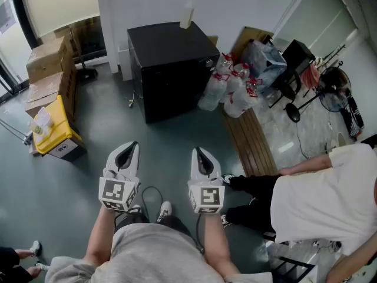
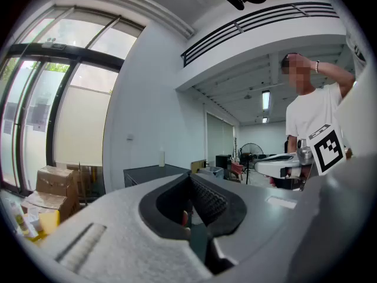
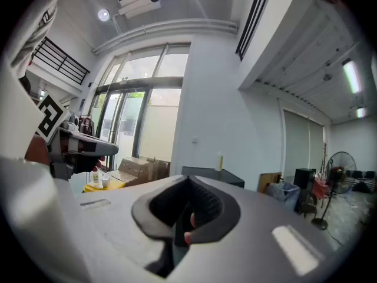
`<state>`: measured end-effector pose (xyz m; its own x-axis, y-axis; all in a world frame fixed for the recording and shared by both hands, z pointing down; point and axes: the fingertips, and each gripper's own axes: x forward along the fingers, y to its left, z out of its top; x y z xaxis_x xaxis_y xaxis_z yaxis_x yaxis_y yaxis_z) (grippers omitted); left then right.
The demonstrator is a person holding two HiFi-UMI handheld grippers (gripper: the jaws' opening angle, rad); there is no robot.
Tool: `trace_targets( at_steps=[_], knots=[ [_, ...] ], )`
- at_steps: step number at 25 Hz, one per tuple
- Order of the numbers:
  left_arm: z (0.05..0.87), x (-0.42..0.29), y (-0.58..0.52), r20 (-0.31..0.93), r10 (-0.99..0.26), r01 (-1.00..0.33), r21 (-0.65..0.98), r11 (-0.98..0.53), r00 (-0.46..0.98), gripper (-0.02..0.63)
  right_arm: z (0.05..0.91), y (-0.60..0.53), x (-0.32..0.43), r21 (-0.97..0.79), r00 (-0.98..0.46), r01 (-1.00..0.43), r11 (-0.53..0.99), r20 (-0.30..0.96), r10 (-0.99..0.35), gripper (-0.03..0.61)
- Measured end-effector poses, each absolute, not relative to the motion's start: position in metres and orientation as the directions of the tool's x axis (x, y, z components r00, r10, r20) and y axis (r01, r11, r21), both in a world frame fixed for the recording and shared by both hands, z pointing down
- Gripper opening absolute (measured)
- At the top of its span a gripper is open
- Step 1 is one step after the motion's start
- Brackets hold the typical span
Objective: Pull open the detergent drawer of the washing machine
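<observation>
Grey floor under a white wall, black washing machine standing against it.
Closed and empty, the left claw and right claw hang level, well apart from it; its drawer cannot be made out.

A grey-green floor filled the middle of the head view, with stacked cardboard boxes and a yellow bin at the left edge, a white wall across the top, and a wooden plank strip running down right of centre below a heap of clear plastic bags. A standing fan stood at the upper right. In the right gripper view, tall windows rose left of centre under round ceiling lights.
</observation>
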<state>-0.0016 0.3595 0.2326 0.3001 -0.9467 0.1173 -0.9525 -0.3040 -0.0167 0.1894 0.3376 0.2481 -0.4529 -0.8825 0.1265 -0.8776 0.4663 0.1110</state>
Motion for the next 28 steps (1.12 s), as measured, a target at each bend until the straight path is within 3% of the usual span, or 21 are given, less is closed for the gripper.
trace_targets(
  at_steps=[12, 28],
  knots=[
    [0.239, 0.019, 0.349, 0.131, -0.952, -0.959, -0.02, -0.282, 0.277, 0.011, 0.252, 0.323, 0.209, 0.11, -0.453, -0.878, 0.465, 0.119, -0.884, 0.006],
    [0.244, 0.023, 0.339, 0.125, -0.979, -0.985, -0.041, -0.168, 0.162, 0.011, 0.265, 0.294, 0.204, 0.106, -0.566, -0.81, 0.577, 0.119, -0.816, 0.006]
  ],
)
